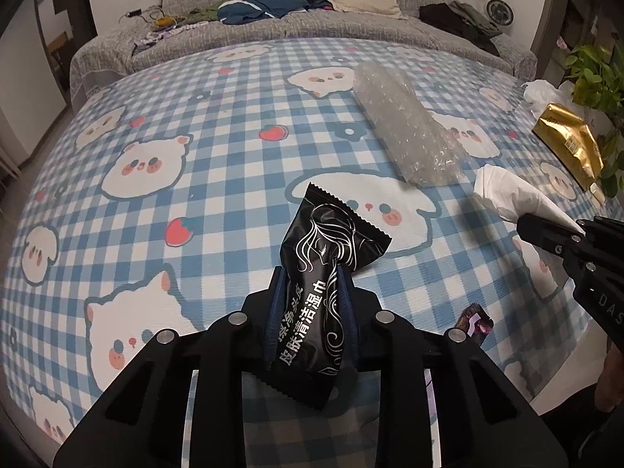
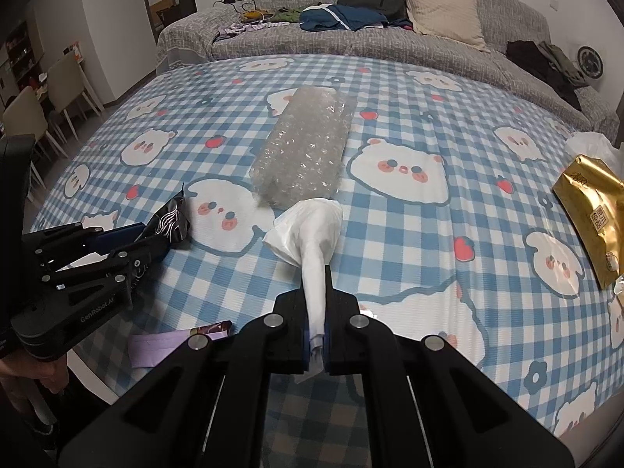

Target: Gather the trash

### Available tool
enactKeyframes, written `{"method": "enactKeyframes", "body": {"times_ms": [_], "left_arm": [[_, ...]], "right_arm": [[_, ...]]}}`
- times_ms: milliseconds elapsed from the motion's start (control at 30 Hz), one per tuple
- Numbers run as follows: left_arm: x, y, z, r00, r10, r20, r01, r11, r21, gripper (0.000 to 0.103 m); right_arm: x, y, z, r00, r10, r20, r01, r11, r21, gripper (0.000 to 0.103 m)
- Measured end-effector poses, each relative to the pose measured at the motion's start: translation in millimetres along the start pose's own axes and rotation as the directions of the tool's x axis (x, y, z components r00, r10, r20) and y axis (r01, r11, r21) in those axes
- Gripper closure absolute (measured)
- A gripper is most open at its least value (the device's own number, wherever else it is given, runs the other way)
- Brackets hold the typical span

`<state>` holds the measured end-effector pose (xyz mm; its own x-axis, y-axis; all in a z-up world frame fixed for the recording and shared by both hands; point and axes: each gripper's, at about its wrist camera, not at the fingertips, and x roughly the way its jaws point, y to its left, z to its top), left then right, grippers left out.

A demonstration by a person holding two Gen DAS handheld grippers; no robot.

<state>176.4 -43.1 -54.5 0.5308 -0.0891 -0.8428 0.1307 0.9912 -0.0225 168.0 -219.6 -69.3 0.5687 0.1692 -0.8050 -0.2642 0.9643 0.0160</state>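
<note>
Wrapper [image 1: 331, 273], black foil and sealed so we cannot see its contents, sits pinched between the pads of our left gripper [image 1: 312, 292]. Right of it, our right gripper [image 2: 316, 292] clamps a white tissue [image 2: 308, 230]. Beyond both lies a bubble-wrap roll [image 2: 304, 148]; far right, a gold packet [image 2: 592, 218]. All rest on the checked tablecloth [image 2: 409, 265] before a grey sofa [image 2: 390, 43].

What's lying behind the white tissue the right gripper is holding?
Behind the white tissue held by the right gripper lies a roll of bubble wrap on the checked cloth. The tissue covers the roll's near end, so contact cannot be judged.
</note>
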Motion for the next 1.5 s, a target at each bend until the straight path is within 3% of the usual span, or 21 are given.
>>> {"method": "enactKeyframes", "body": {"times_ms": [600,1500], "left_arm": [[-50.1,7.9,-14.7,0.999,0.036,0.041,-0.032,0.996,-0.087,0.077],[-138.3,13.7,-106.6,0.991,0.071,0.113,-0.051,0.984,-0.169,0.077]], "right_arm": [[-36.3,12.3,-13.7,0.999,-0.012,0.037,0.011,1.000,0.018,0.099],[-105.5,46.5,-80.7,0.994,-0.032,0.107,0.029,0.999,0.034,0.099]]}}
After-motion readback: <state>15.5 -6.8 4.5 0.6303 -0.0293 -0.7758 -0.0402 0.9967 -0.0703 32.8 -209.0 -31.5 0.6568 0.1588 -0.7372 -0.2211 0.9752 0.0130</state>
